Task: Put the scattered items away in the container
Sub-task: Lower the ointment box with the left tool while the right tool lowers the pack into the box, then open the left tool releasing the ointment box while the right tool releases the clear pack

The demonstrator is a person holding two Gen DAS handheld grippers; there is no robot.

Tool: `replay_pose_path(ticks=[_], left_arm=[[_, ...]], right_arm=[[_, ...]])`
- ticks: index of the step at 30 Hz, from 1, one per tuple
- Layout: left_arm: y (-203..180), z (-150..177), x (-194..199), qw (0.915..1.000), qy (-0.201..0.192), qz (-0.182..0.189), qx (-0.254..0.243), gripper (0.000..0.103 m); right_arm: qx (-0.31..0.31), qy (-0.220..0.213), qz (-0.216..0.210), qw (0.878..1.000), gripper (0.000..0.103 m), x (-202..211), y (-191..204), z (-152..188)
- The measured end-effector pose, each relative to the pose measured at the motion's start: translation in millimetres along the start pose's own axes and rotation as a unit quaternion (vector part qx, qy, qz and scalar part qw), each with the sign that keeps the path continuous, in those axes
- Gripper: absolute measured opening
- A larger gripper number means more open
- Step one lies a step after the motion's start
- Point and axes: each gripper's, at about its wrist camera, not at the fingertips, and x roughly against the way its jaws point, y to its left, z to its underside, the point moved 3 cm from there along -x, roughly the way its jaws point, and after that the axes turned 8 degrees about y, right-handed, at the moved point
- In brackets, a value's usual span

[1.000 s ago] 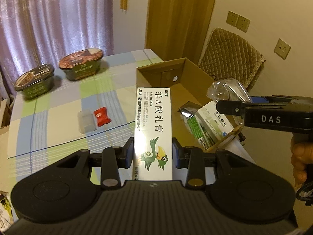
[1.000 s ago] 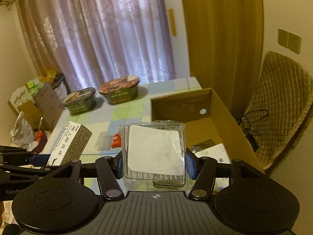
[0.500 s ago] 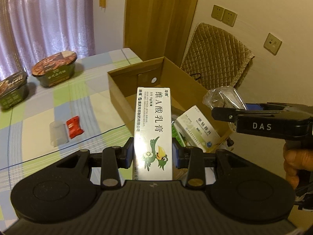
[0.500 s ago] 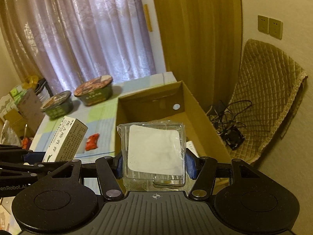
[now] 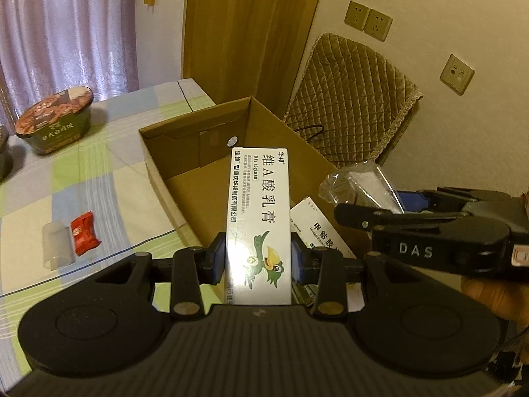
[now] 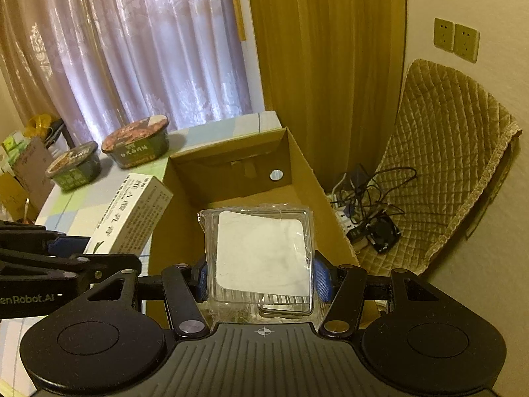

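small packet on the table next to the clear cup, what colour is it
Red, with faint pale print; the small packet shows best in the left wrist view.

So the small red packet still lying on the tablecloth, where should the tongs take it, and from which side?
Grip the red packet across its narrow middle, coming straight down from above. It lies flat on the tablecloth, so only a top approach gets under its edges. A clear plastic piece lies close along one long side, so place that finger with care.

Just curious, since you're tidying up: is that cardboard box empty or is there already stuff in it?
Not empty. In the left wrist view a white medicine carton already lies inside the cardboard box, near its close end; the far end shows bare floor.
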Motion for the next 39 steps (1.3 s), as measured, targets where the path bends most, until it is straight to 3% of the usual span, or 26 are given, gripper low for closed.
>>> replay_pose_path(ticks=[15,16,18,39], left_arm=[[1.8,-9.9,-40.7,0.9995,0.03,0.003,0.006,0.033],[2.4,-10.0,-42.1,0.9995,0.031,0.001,0.007,0.043],[5.7,-9.5,-42.3,0.9995,0.028,-0.002,0.012,0.05],[41.9,12.3,-16.0,0.9981,0.015,-0.029,0.053,0.05]], right_arm=[[0.012,0.008,0.009,1.0,0.06,-23.0,-10.3,-9.6],[0.013,0.008,0.009,1.0,0.061,-24.3,-10.2,-10.0],[0.015,0.009,0.009,1.0,0.061,-26.2,-9.4,-10.6],[0.048,0.014,0.001,0.999,0.061,-34.6,17.5,-6.7]])
